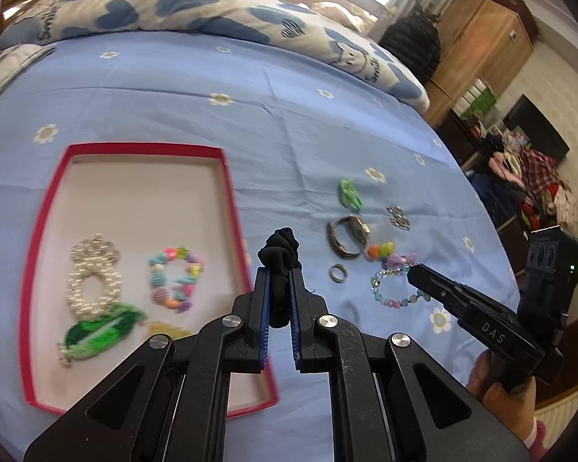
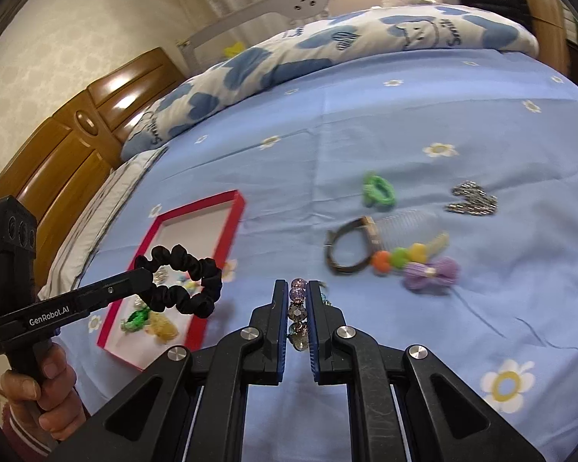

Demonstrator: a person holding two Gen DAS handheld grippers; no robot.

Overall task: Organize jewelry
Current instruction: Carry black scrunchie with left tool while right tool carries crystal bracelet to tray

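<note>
My left gripper [image 1: 279, 273] is shut on a black scrunchie [image 1: 281, 254] and holds it above the right rim of the red box [image 1: 235, 208]; it also shows in the right wrist view [image 2: 185, 285]. The box holds a pearl bracelet [image 1: 90, 281], a colourful bead bracelet [image 1: 175, 279] and a green bracelet [image 1: 100, 331]. My right gripper [image 2: 299, 292] is shut on a crystal bead bracelet [image 2: 298, 313], which also shows in the left wrist view [image 1: 395, 287], low over the sheet.
On the blue sheet [image 2: 404, 123] lie a green clip [image 2: 377, 189], a silver chain [image 2: 472, 200], a dark bangle [image 2: 348, 248], a comb with coloured beads [image 2: 400, 256], a purple bow [image 2: 431, 271] and a ring [image 1: 337, 271]. A duvet [image 1: 196, 11] lies beyond.
</note>
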